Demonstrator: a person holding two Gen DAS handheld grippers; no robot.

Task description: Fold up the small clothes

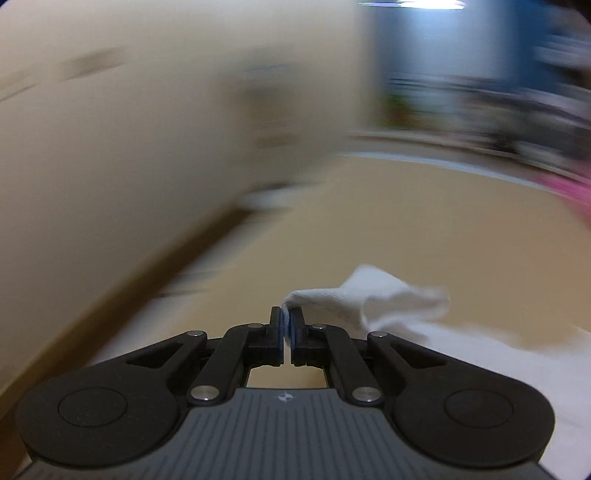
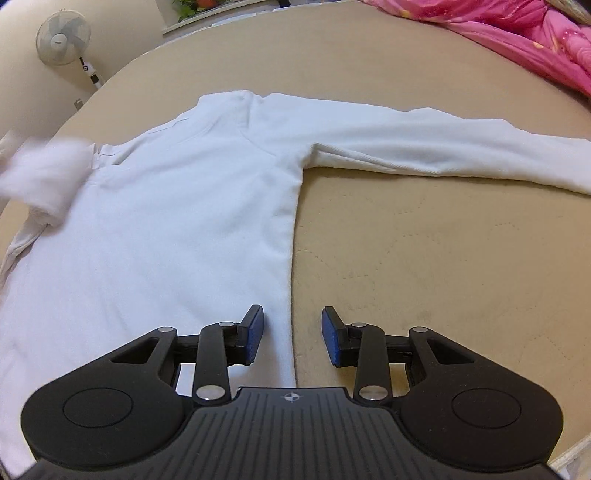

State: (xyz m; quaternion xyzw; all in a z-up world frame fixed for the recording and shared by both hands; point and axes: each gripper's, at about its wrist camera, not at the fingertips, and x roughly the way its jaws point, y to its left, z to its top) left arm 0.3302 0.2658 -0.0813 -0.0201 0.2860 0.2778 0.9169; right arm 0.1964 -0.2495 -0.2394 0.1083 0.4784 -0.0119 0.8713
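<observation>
A wide tan quilted surface, a mattress or padded bench, I can't tell which, fills the right wrist view, and spread flat across it is the white long-sleeved top, the biggest thing out there. Its body lies ahead and to the left of the right claw; the side hem runs straight up from between the two blue pads. One sleeve stretches out flat, well ahead and off to the right of that claw. Not folded yet, that one.

Far ahead to the right, a bunched pink fabric sits at the edge of the surface; far ahead to the left stands a pedestal fan.

Now the action: at the left edge of the right wrist view a blurred white bundle is up over the top's near shoulder. That looks like the other sleeve coming across. The left wrist view backs this up: the left claw is clenched on a pinch of white cloth, which trails off to its right, the room behind all smeared.

The right claw is released, pads apart, straddling the side hem without pressing it.

My read: early going. The garment is laid out, a first sleeve fold is underway, and the second sleeve and the body folds remain.
</observation>
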